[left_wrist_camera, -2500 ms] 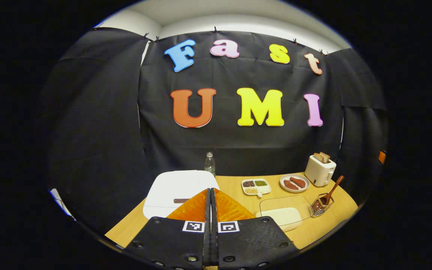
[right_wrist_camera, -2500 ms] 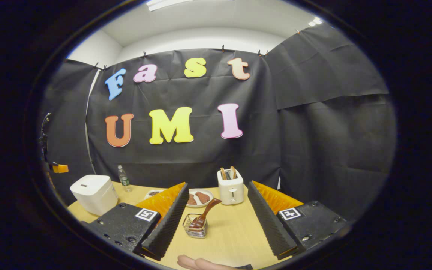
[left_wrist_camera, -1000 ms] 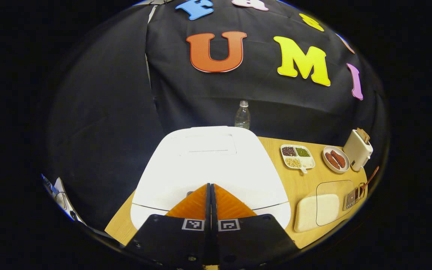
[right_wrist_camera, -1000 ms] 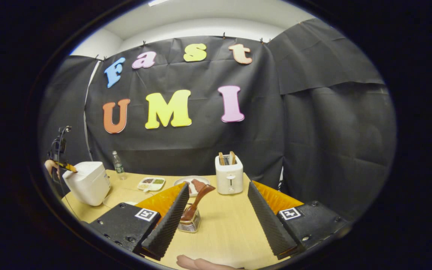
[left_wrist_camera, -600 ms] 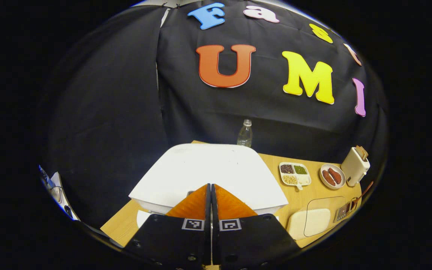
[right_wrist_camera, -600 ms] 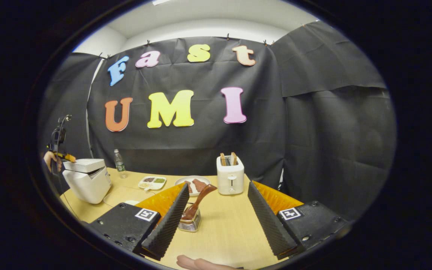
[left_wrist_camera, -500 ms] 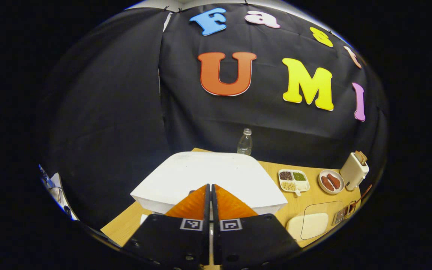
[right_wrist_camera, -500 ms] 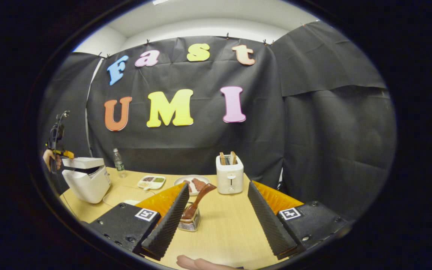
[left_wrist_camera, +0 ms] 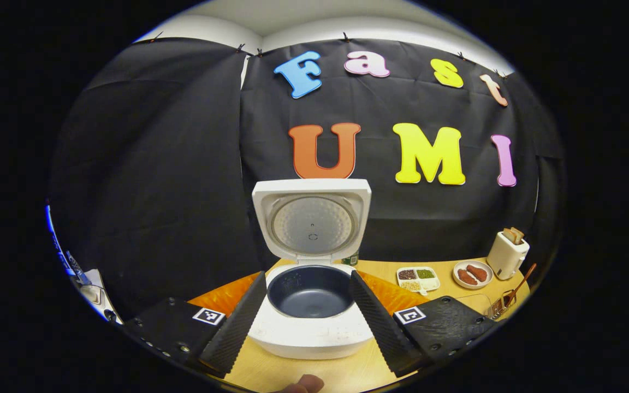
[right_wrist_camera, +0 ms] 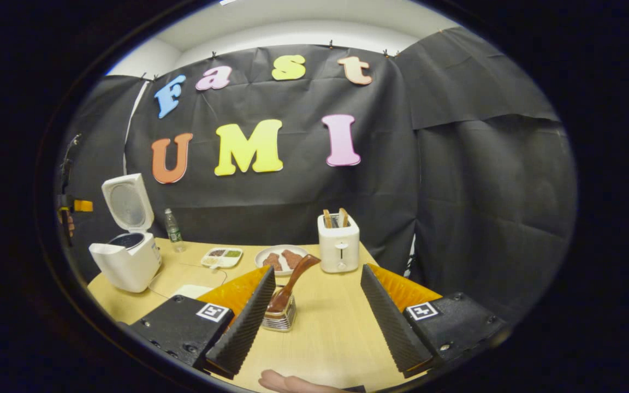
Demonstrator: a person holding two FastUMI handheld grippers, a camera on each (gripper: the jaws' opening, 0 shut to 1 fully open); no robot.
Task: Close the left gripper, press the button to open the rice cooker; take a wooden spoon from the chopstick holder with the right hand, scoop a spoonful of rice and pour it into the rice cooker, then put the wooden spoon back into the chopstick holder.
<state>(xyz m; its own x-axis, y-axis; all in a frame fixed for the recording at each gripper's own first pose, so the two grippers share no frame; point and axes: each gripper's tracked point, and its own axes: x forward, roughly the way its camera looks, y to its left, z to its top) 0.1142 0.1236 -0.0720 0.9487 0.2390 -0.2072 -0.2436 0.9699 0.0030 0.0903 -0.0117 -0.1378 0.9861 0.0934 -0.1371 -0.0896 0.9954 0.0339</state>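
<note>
The white rice cooker (left_wrist_camera: 310,333) stands open, its lid (left_wrist_camera: 312,218) upright and the dark inner pot (left_wrist_camera: 309,286) bare. My left gripper (left_wrist_camera: 308,277) is open just in front of it, one finger on each side of the pot, touching nothing. Far right, the wooden spoon (left_wrist_camera: 519,284) leans in the wire chopstick holder (left_wrist_camera: 497,310). My right gripper (right_wrist_camera: 318,270) is open above the table. The spoon (right_wrist_camera: 292,284) and holder (right_wrist_camera: 279,316) sit just inside its left finger, apart from both fingers. The open cooker (right_wrist_camera: 126,262) is far left.
A white toaster (right_wrist_camera: 339,243), a plate of sausages (right_wrist_camera: 282,256), a divided dish of beans (right_wrist_camera: 221,256) and a water bottle (right_wrist_camera: 171,229) line the back of the wooden table (right_wrist_camera: 336,327). The rice dish (right_wrist_camera: 191,289) peeks out behind my right gripper's left finger.
The cooker lid has swung from barely lifted to fully upright. My left gripper has opened and drawn back from the lid. The right gripper has edged slightly nearer the holder.
</note>
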